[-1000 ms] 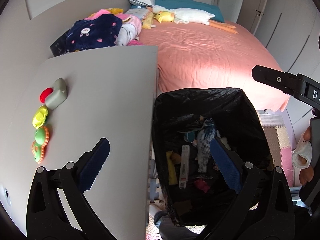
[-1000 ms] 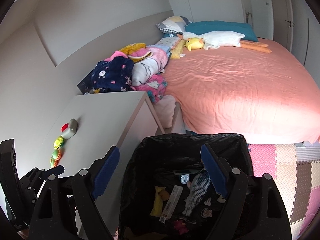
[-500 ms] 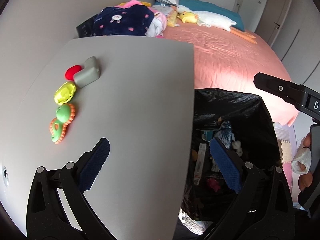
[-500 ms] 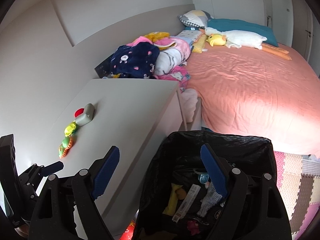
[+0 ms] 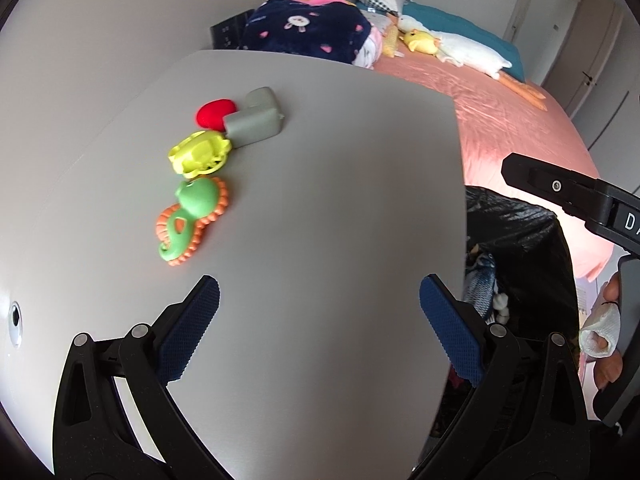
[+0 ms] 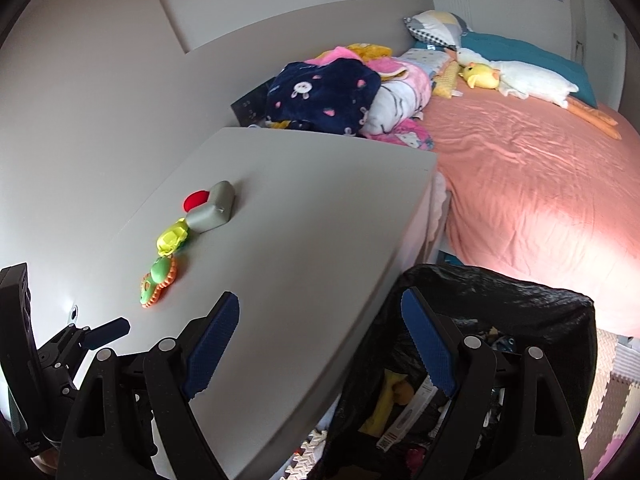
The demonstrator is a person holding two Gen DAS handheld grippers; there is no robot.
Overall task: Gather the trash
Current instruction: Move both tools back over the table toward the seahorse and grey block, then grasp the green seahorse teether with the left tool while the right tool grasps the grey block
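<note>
Your left claw (image 5: 320, 334) and right claw (image 6: 320, 346) both gape empty; bin bag (image 6: 520, 308) already holds trash, four small items (image 5: 200, 184) remain on the worktop (image 5: 340, 200).

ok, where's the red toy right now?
Far end of the toy row on the table, toward the wall: the red toy touches the grey block, with the yellow toy next.

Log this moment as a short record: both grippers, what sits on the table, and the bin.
left gripper: jaws open, empty, over the grey table
right gripper: jaws open, empty, above table edge and bin
on table: red piece, grey block, yellow toy, green-orange toy, in a row
trash bin: black liner, already holds items, beside the table
</note>
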